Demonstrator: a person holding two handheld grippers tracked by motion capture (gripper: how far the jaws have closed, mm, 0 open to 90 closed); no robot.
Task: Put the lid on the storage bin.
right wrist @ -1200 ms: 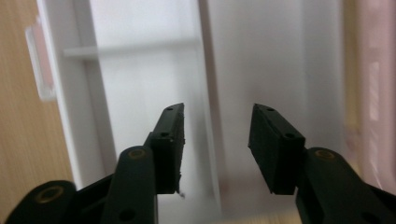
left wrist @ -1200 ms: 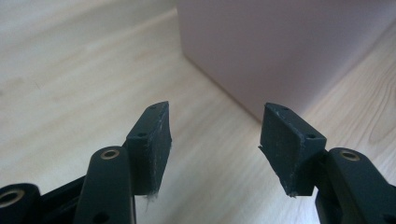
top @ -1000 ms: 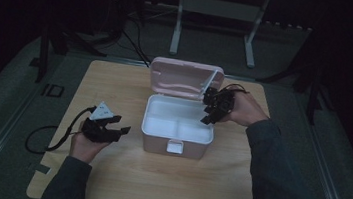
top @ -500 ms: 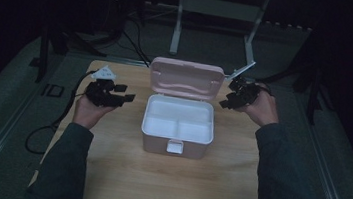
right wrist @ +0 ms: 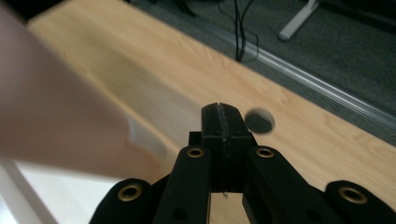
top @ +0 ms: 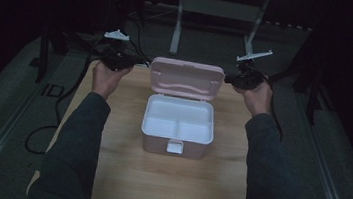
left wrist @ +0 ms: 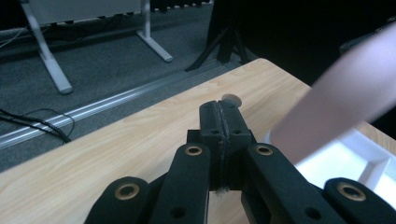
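A pink box (top: 175,144) with a white divided inside stands open mid-table, its lid (top: 186,79) upright at the back. My left gripper (top: 138,64) hovers just left of the lid, pointing at its edge. My right gripper (top: 228,78) hovers just right of the lid. Both have just been closing and are now shut with nothing between the jaws. In the left gripper view the shut jaws (left wrist: 219,106) point over the table, with the blurred lid (left wrist: 345,88) at the right. In the right gripper view the shut jaws (right wrist: 219,111) have the blurred lid (right wrist: 51,126) at the left.
The wooden table (top: 119,183) has a round hole near each back corner (right wrist: 259,121) (left wrist: 231,98). Cables (top: 57,111) trail off its left side. A white stand (top: 220,9) and dark tripods rise from the grey floor behind.
The left hand rose from the near left of the table and went to the lid's left side. The right hand went from over the box to the lid's right side.
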